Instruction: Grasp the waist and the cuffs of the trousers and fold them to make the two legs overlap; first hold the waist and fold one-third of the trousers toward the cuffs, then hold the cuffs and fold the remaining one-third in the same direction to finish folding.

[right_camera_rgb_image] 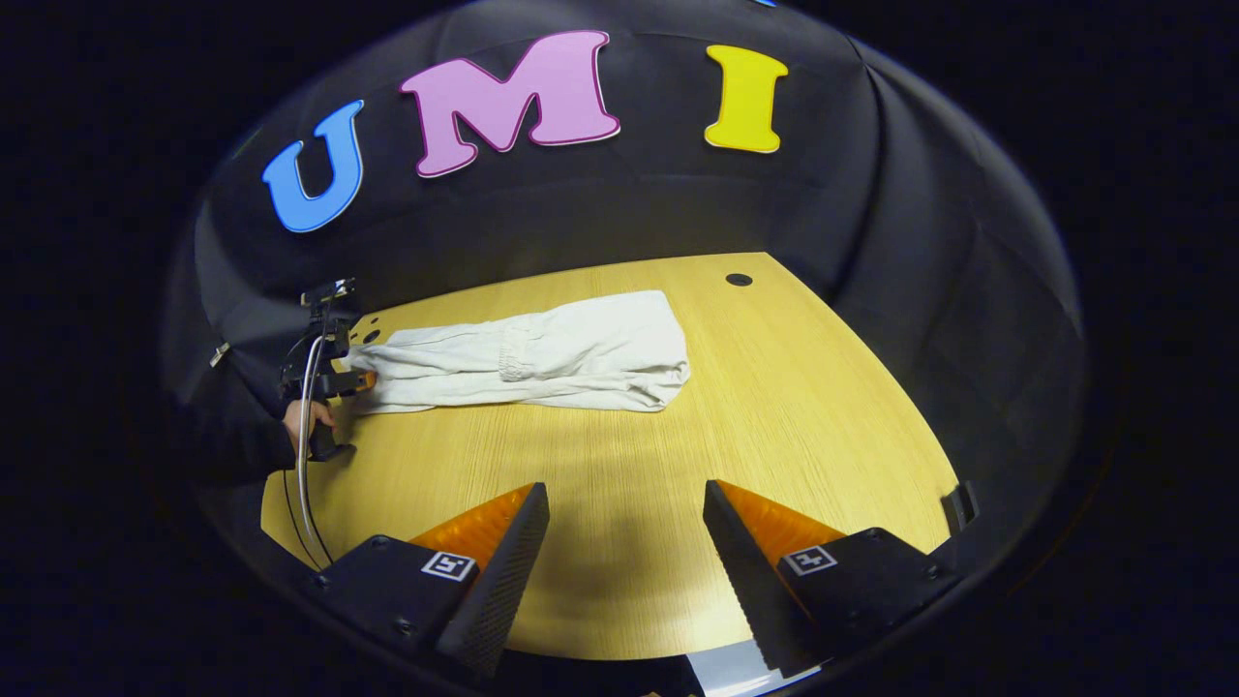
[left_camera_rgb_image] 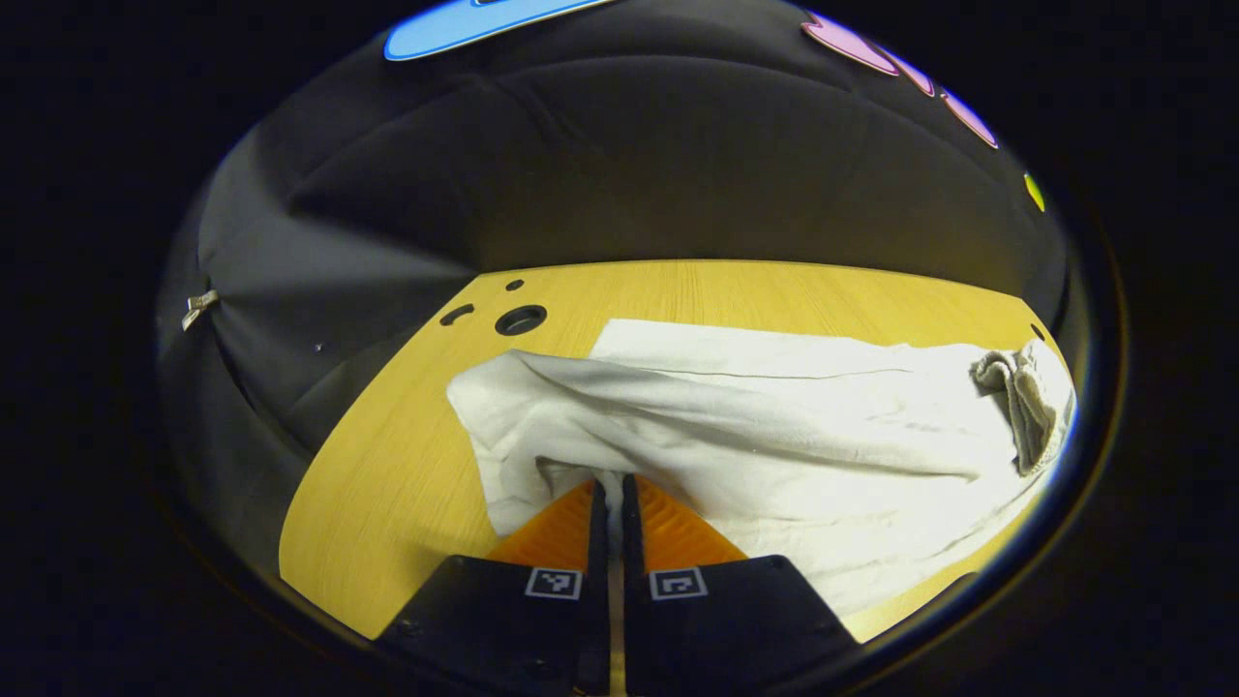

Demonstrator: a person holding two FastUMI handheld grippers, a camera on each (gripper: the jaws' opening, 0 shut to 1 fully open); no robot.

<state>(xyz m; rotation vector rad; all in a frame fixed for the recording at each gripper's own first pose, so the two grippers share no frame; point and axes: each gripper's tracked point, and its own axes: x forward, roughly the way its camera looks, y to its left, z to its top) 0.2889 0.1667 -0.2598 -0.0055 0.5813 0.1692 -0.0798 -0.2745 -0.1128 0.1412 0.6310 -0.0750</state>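
White trousers (left_camera_rgb_image: 794, 436) lie stretched along the wooden table (left_camera_rgb_image: 387, 484). In the left gripper view my left gripper (left_camera_rgb_image: 610, 481) is shut on a bunched edge at their near end, and that cloth is lifted into a ridge. A greyish turned-over band (left_camera_rgb_image: 1016, 407) marks the far end. In the right gripper view the trousers (right_camera_rgb_image: 542, 358) lie across the table's far side. The left gripper (right_camera_rgb_image: 356, 383), held by a hand (right_camera_rgb_image: 310, 418), pinches their left end. My right gripper (right_camera_rgb_image: 624, 503) is open over bare wood, well short of the trousers.
The tabletop (right_camera_rgb_image: 774, 436) has round cable holes (left_camera_rgb_image: 521, 319) near the trousers' gripped end and another hole (right_camera_rgb_image: 739, 280) at the far right. Black cloth walls close in behind and beside the table. A cable (right_camera_rgb_image: 305, 465) hangs from the left gripper.
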